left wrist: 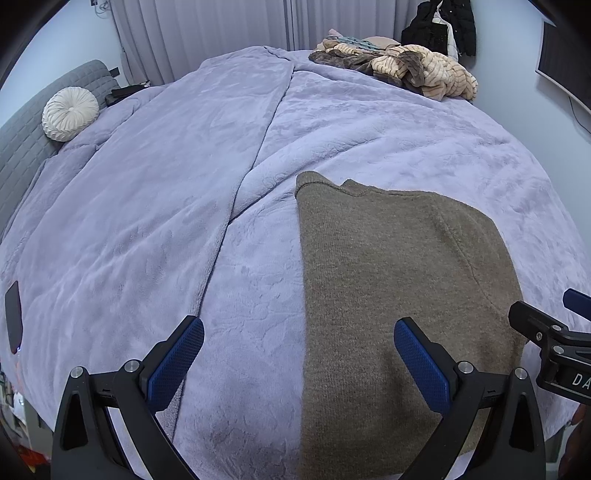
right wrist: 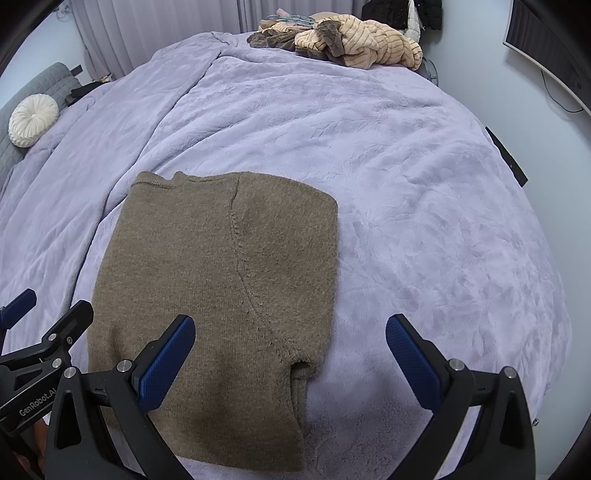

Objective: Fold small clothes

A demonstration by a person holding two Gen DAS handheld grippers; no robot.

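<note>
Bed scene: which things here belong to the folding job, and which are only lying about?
For the job:
- brown knit sweater, partly folded on the blanket
- pile of clothes at the far edge
- left gripper, open
- right gripper, open

Just lying about:
- lilac blanket
- round white cushion
- dark jacket hanging behind

left gripper (left wrist: 299, 363): black plastic arms showing silver round bolts at pivots, blue cross-hatched pads (left wrist: 177, 363) lining inner faces, triangular cutouts in lower frame. right gripper (right wrist: 290, 360): matching black frame, silver bolts, blue textured pads (right wrist: 168, 363). white "genrobot.ai" lettering showing on left gripper's body in right view.
</note>
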